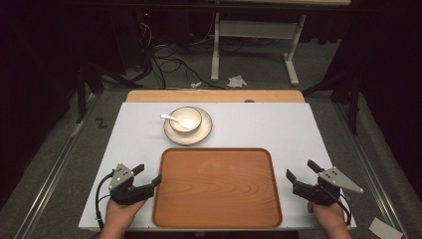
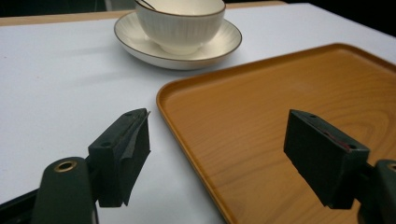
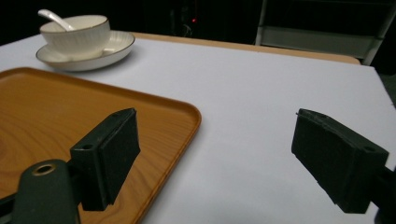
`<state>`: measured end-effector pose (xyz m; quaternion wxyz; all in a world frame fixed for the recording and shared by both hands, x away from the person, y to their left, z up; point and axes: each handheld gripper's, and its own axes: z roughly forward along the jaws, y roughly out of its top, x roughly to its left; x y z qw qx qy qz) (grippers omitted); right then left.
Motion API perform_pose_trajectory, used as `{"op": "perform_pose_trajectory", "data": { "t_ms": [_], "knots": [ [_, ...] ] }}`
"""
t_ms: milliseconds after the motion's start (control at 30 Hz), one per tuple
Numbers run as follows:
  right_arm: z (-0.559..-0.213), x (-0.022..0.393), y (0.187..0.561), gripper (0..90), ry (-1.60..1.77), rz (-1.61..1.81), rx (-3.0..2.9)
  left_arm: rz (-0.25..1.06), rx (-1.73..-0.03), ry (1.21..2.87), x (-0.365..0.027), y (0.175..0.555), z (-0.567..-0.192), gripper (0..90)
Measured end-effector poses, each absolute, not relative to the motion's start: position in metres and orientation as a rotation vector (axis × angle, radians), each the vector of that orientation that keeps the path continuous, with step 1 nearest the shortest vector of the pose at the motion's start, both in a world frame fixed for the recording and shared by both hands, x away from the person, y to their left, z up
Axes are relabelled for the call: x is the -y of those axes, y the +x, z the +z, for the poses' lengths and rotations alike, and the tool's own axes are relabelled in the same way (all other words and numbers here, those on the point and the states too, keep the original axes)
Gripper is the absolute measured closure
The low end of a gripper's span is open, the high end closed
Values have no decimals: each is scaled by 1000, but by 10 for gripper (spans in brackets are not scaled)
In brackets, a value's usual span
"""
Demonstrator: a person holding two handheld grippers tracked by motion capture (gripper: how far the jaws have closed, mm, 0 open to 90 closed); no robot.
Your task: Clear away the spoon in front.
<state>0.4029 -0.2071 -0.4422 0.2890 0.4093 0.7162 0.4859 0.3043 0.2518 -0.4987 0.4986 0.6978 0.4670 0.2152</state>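
Both your grippers are released, nothing held: left gripper [image 1: 149,175] straddles the wooden tray's [image 1: 217,187] left rim, right gripper [image 1: 303,172] its right rim. Tray lies empty, just in front of the saucer [image 1: 188,130] with bowl [image 1: 186,119] and spoon [image 1: 169,118]. Uneven clamping probably tilts the tray; pushing forward likely bumps the saucer.

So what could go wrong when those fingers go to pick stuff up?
The bowl sits loose on the saucer, so lifting the saucer alone could slide or tip it. The spoon leans over the bowl's rim and might flip out if bumped. The left gripper and right gripper are open right beside the wooden tray, so either might nudge it.
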Motion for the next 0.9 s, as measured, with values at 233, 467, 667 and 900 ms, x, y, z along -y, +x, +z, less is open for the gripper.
{"op": "perform_pose_trajectory", "data": {
  "t_ms": [233,467,667,900],
  "knots": [
    [-482,290,324,165,1109,1142,-1885,529,-1127,1692,-247,297,-498,226],
    [-475,302,325,165,1168,1286,-1821,540,-1125,1705,-243,301,-499,222],
    [-476,300,327,165,1147,1289,-1868,551,-1109,1750,-238,302,-500,212],
    [-475,299,325,165,1132,1281,-1860,559,-1107,1738,-240,301,-499,202]
  ]
}}
